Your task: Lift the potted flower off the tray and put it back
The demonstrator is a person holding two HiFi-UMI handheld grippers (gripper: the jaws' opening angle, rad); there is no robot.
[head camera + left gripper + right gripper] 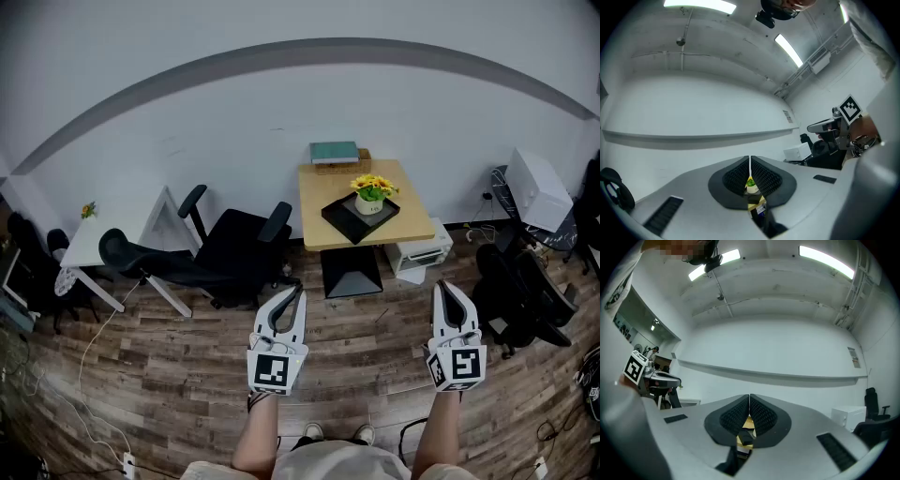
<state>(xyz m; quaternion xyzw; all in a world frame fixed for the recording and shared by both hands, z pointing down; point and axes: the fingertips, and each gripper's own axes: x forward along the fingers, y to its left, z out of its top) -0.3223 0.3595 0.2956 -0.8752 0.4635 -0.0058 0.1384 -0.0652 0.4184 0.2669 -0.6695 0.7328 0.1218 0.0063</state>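
Note:
A potted flower (371,195) with yellow blooms and a white pot stands on a black tray (339,217) on a small wooden table (317,231) by the far wall. Both grippers hang well short of the table, over the wooden floor. My left gripper (296,292) is shut and empty; my right gripper (443,286) is shut and empty too. In the left gripper view the pot (751,185) shows through the narrow slit below the closed jaws. In the right gripper view only a sliver of the table (748,423) shows there.
A black office chair (230,251) stands left of the table, with a white desk (94,246) further left. A white printer (419,249) sits on the floor right of the table. More chairs and a white box (537,190) crowd the right side. A book (335,151) lies at the table's back.

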